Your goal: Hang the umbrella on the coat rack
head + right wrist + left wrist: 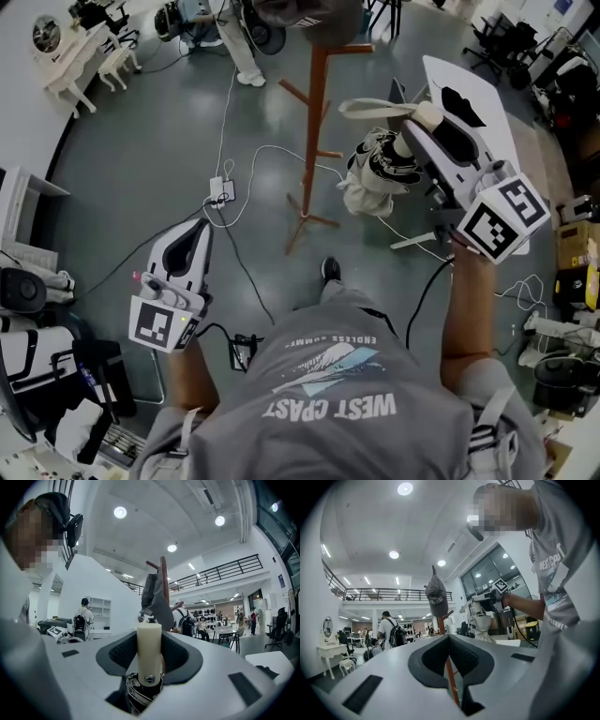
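Right gripper is pinching the cream handle of the folded umbrella. Handle stands upright between the pads, loose canopy bunched below. Umbrella is in the air at about 1 o'clock from me, just beside the coat rack, not touching a peg. Rack is at 12 o'clock with a cap on its top. Left gripper is down at 8 o'clock, tips pressed together, nothing between them.

Risks as I judge them:
- Handle looks smooth and round, so the umbrella could twist or slide out of the pinch when I tilt it toward a peg.
- Floppy canopy may snag the lower peg.
- Rack looks thin-legged, so a hard bump could rock it or knock the cap off.
- I can't make out a strap loop clearly, so the hook-on may miss.
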### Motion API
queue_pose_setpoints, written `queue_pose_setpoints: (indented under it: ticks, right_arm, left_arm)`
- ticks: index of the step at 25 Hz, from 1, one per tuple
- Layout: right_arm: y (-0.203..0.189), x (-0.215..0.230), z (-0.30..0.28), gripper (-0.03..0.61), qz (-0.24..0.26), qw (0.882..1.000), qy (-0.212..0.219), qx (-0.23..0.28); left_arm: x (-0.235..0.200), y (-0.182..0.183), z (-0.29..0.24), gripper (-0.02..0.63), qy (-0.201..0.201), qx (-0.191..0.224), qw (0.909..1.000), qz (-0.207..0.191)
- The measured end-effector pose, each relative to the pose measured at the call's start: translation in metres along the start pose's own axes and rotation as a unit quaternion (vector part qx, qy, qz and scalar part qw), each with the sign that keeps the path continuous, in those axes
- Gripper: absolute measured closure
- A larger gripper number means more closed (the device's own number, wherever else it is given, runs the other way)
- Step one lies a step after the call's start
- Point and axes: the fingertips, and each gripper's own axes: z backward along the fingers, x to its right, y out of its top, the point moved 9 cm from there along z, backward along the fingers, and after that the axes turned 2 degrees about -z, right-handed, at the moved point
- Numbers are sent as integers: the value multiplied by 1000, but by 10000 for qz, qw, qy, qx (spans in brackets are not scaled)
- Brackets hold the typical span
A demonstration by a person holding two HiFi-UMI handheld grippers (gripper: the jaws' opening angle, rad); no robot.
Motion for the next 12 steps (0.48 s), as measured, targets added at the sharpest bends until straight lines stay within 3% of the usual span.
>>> queue_pose_setpoints:
  ticks: [12]
  right_arm:
    - [22, 44, -61, 403, -8, 9996, 282, 68]
  left_arm:
    - [-19, -6, -34, 597, 193, -119, 9997, 73]
